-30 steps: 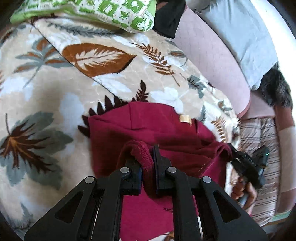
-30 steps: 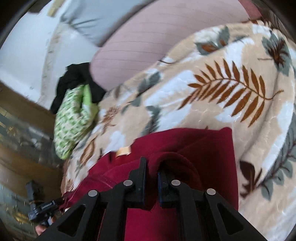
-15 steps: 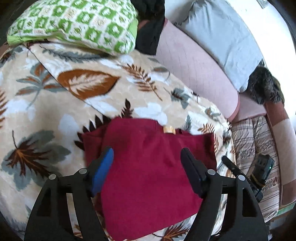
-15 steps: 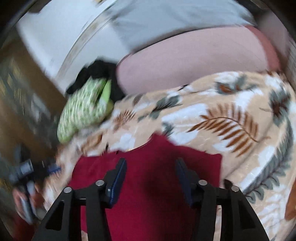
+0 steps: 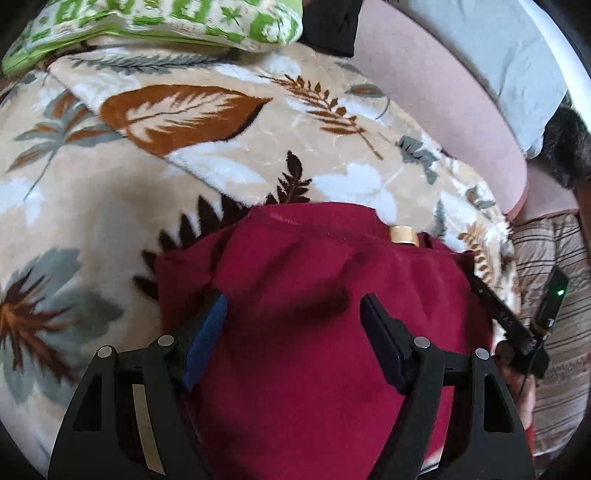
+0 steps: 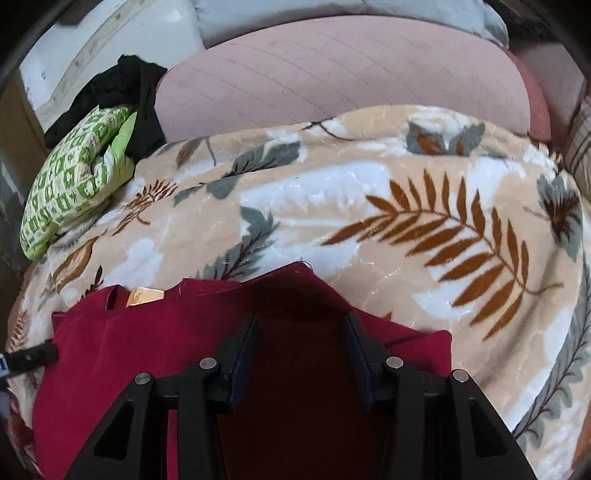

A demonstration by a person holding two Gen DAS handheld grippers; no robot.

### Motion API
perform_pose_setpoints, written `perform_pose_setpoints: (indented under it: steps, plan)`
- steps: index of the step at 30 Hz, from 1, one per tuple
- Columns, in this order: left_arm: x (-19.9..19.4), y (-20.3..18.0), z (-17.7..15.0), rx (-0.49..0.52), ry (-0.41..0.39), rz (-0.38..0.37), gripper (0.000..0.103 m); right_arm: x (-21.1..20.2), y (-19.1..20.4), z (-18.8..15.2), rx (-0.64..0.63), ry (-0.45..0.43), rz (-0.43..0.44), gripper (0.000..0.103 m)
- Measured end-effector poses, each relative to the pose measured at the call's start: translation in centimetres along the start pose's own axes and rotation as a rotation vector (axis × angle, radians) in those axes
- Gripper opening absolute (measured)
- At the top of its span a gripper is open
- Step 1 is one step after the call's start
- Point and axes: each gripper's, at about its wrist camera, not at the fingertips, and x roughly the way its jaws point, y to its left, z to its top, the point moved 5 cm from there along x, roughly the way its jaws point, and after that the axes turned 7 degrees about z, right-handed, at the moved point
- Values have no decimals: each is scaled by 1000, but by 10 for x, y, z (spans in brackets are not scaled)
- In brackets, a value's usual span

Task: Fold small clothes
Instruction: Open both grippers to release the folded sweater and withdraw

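A dark red garment [image 5: 314, 295] lies folded on a leaf-patterned blanket [image 5: 184, 155], with a small tan label [image 5: 404, 234] at its far edge. My left gripper [image 5: 293, 317] is open and empty, its jaws wide apart just above the cloth. My right gripper [image 6: 301, 343] is also open and empty over the same garment [image 6: 147, 350], near its far edge; the label shows in this view too [image 6: 144, 295]. The right gripper's body appears at the right edge of the left wrist view [image 5: 517, 332].
A green-and-white patterned pillow [image 5: 166, 22] and black clothing [image 6: 122, 88] lie at the far end of the blanket. A pink cushion [image 6: 332, 74] and a grey pillow [image 5: 498, 66] lie beyond it. A striped cover [image 5: 554, 295] lies to the right.
Both grippers were shut on folds of the red garment a second ago. Both have let go and opened, and the garment now lies flat on the blanket.
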Motion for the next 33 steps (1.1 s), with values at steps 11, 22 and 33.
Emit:
perform_pose_setpoints:
  steps: [11, 22, 33]
  plan:
    - [-75, 33, -82, 31, -31, -54, 75, -99, 104, -92, -155, 92, 388, 47]
    - [-50, 39, -155, 91, 91, -35, 75, -107, 114, -142, -153, 151, 358, 47]
    - [-49, 48, -145, 176, 42, 144, 74, -103, 35, -118, -65, 95, 80, 47]
